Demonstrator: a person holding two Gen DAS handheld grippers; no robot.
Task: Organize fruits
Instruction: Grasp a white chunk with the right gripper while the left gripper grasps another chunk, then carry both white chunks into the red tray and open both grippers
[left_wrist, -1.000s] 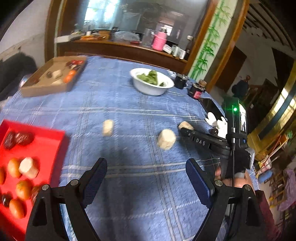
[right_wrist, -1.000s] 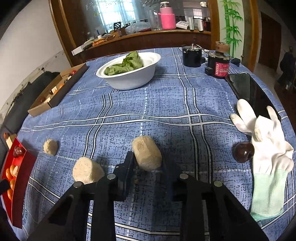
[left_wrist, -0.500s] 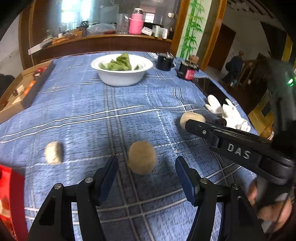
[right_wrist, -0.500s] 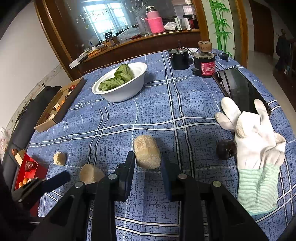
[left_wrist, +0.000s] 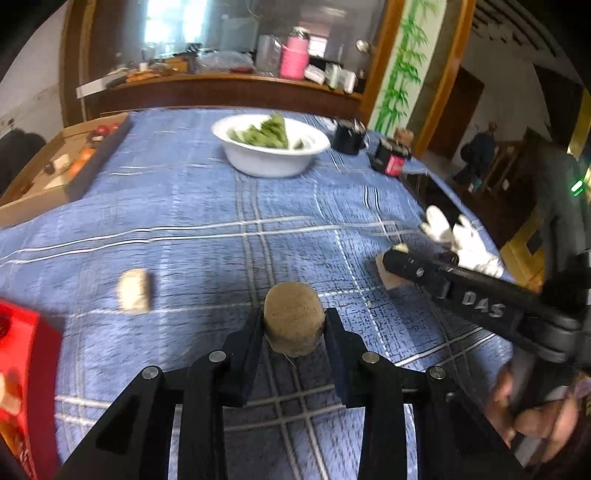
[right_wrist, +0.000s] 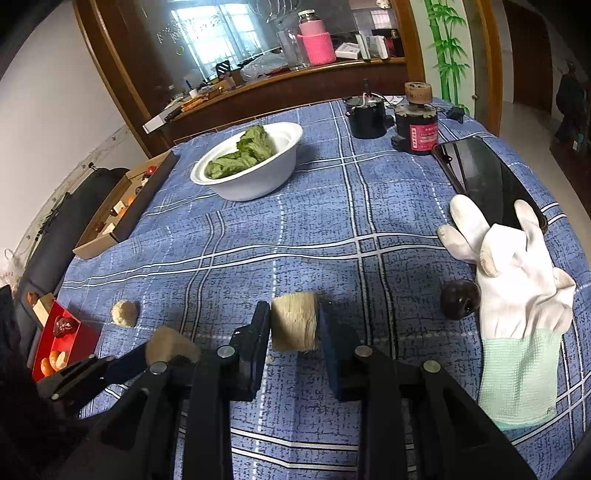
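On the blue checked worktop (right_wrist: 369, 206), the left hand-held gripper (left_wrist: 294, 326) is closing around a tan chunk (left_wrist: 294, 317), pads at its sides. The right hand-held gripper (right_wrist: 294, 325) clamps a paler chunk (right_wrist: 294, 326).

You're in a home dining room: blue plaid-clothed table (right_wrist: 369, 206), white bowl of greens (right_wrist: 251, 166), cluttered wooden sideboard ledge (right_wrist: 280, 79), bamboo wall painting (right_wrist: 445, 48).

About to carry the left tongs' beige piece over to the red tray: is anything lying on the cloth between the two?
One thing: a smaller beige chunk lies on the cloth between the beige piece in the closing left tongs and the red tray. Lifting over it should clear it; otherwise nothing visible blocks the way.
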